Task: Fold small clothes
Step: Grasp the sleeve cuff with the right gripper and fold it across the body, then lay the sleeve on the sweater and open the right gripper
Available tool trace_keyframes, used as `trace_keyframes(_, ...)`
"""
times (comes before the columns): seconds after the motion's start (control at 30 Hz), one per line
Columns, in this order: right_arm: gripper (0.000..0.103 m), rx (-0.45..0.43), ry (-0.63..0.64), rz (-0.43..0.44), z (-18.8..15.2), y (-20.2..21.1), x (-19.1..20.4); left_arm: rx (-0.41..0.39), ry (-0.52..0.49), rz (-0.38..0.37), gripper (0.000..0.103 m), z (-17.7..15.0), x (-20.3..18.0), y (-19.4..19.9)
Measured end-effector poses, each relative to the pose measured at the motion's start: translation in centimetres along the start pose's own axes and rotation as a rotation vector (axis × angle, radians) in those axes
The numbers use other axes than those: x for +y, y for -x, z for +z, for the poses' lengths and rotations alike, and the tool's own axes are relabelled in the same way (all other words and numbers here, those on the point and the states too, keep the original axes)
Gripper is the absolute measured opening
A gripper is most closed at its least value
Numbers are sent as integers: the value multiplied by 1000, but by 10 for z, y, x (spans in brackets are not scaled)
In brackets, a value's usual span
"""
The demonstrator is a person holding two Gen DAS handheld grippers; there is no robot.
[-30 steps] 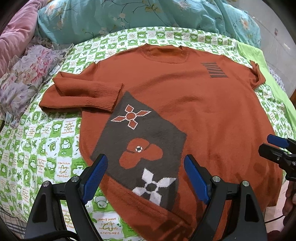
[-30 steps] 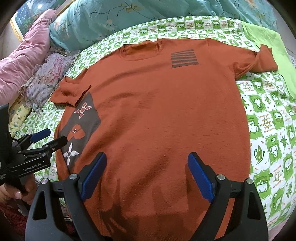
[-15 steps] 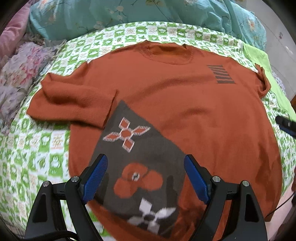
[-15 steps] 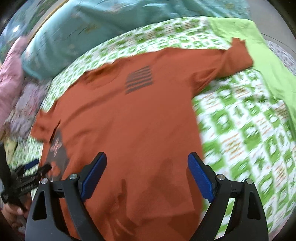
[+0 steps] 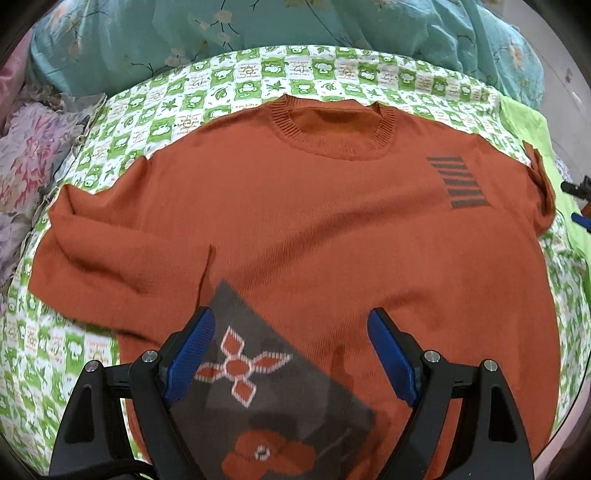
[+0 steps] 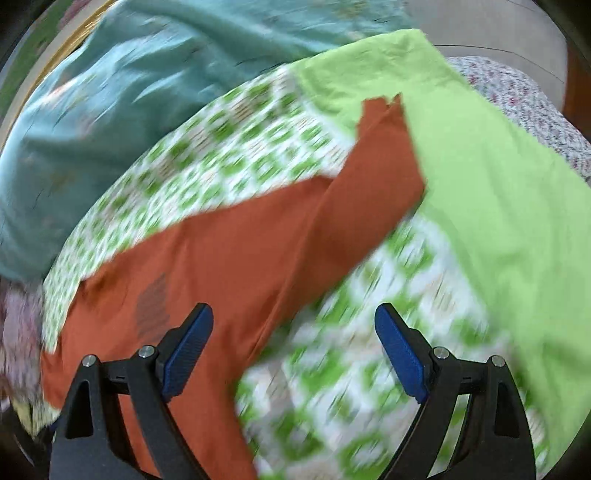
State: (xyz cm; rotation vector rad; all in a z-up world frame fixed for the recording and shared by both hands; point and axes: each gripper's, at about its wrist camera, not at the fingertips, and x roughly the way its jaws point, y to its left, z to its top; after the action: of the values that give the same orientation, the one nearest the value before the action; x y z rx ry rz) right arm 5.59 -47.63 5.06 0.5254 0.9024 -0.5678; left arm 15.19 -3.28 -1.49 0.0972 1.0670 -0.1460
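A rust-orange knit sweater lies flat, front up, on a bed with a green-and-white patterned sheet. It has a grey patch with flower motifs low on its left and grey stripes on its chest. My left gripper is open and empty, hovering over the grey patch. My right gripper is open and empty, above the sweater's right sleeve and the sheet; that view is blurred. The right gripper's tip shows at the left wrist view's right edge.
A teal floral quilt lies along the head of the bed. A lime-green cloth lies beside the right sleeve. Floral pillows sit at the left.
Both grippers have moved forward over the sweater. The left one went from the hem up to the grey patch. The right one swung right towards the right sleeve.
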Motion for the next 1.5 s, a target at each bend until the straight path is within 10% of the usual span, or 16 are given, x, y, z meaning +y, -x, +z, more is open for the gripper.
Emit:
trace_keyframes(0.6, 67, -12, -145, -151, 158, -104, -75, 68, 23, 32, 85, 51, -16, -60)
trace_keyframes(0.77, 6, 5, -122, -192, 156, -104, -77, 62, 36, 10, 85, 64, -21, -69)
trace_keyframes(1.13, 6, -75, -8, 340, 76, -17, 55, 40, 76, -51, 85, 56, 9, -50)
trace_keyframes(1.5, 6, 214, 147, 750, -80, -42, 251, -9, 147, -123, 85, 28, 66, -8)
